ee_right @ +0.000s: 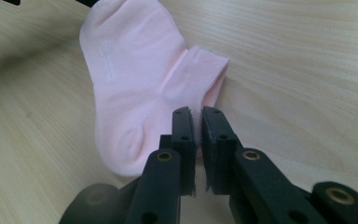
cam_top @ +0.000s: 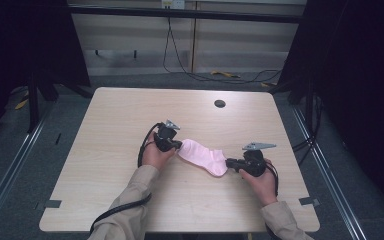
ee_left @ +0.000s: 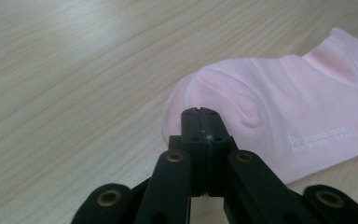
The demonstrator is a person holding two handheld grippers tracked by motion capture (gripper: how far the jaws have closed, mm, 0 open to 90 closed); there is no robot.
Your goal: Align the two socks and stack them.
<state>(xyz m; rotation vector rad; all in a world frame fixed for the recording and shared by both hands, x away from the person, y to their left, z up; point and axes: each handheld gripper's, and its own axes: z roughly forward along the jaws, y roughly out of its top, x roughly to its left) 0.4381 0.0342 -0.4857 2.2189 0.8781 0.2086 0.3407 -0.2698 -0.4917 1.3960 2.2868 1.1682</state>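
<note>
We look down on a pale wood-grain desk [cam_top: 120,120] with rounded corners and a round dark cable hole [cam_top: 220,103] near its far edge. Grey tape tabs [cam_top: 51,204] sit at its near corners. Around it lies grey carpet floor [cam_top: 130,80], with metal rails [cam_top: 10,175] running along both sides. Behind stands a beige panelled wall [cam_top: 130,45], crossed by a dark horizontal bar [cam_top: 180,13]. Black cables [cam_top: 180,65] hang down it and trail over the floor. Dark curtains or panels [cam_top: 365,75] close off both sides, where little light falls.
</note>
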